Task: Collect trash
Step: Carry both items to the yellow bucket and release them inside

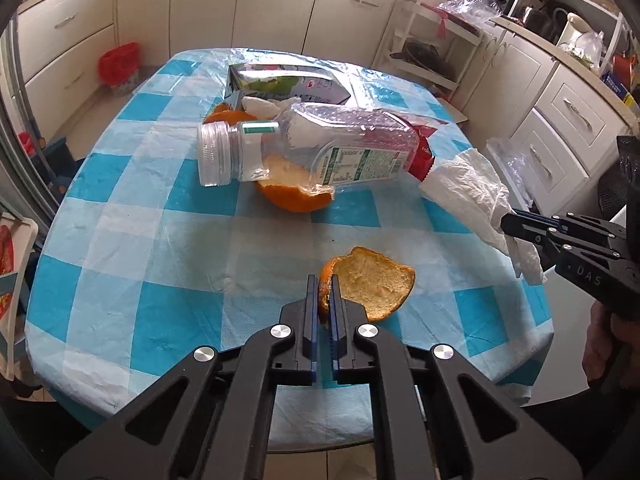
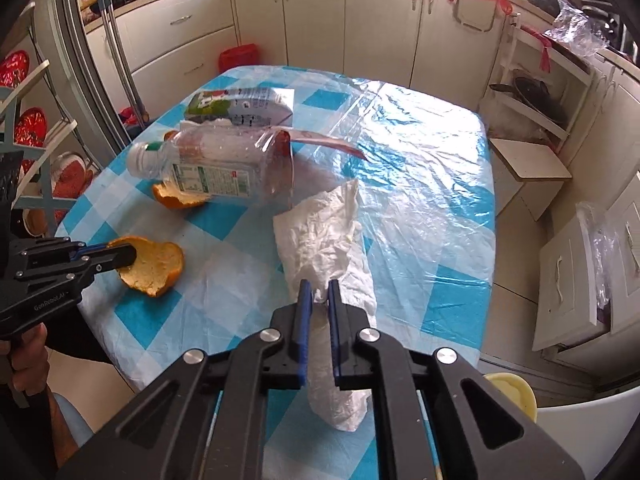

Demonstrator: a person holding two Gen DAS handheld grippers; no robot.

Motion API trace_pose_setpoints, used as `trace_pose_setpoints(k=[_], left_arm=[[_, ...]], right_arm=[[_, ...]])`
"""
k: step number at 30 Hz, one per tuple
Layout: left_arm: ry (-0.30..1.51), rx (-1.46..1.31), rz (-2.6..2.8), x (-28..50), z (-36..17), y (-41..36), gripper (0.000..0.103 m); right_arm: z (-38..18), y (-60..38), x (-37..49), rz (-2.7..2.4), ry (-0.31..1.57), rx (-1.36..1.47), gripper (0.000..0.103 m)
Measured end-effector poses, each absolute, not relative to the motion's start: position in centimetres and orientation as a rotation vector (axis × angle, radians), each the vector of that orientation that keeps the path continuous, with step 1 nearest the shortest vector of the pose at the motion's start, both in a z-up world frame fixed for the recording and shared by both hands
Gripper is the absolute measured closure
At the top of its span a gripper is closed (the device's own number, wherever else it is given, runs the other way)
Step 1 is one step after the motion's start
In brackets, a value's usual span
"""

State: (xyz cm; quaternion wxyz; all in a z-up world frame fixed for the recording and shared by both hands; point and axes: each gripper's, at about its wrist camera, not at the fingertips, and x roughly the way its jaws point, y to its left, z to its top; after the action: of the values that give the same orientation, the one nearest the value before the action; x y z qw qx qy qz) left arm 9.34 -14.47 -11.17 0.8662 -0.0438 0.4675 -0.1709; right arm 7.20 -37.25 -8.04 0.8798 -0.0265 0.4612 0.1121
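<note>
My left tool (image 1: pixel 324 292) is closed on the rim of an orange peel (image 1: pixel 372 280), which lies pith-up on the worktop (image 1: pixel 160 240) near its front edge. My right tool (image 2: pixel 318 292) is clamped on a crumpled white paper towel (image 2: pixel 320 232); the towel trails from between the fingers out toward 12 o'clock across the checked cover. From the left tool, at 12 o'clock near the worktop's centre, a clear plastic bottle (image 1: pixel 304 148) lies on its side, cap toward 9 o'clock, resting on a second orange peel (image 1: pixel 296 196). Beyond the bottle, at 12 o'clock, a carton (image 1: pixel 280 82) lies flat. A red bin (image 1: pixel 119 65) stands on the floor at 10 o'clock, well apart from the worktop.
</note>
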Motion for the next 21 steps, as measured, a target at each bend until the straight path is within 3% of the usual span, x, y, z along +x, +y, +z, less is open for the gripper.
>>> trace_pose_setpoints(k=[13, 21], left_arm=[[0.908, -0.118, -0.551, 6.2, -7.3, -21.3, 0.099], [0.899, -0.018, -0.722, 3.9, -6.4, -33.3, 0.099]], right_arm=[[-6.9, -47.8, 1.5, 0.019, 0.932, 0.109, 0.094], [-12.0, -55.5, -1.0, -0.189, 1.108, 0.244, 0.094]])
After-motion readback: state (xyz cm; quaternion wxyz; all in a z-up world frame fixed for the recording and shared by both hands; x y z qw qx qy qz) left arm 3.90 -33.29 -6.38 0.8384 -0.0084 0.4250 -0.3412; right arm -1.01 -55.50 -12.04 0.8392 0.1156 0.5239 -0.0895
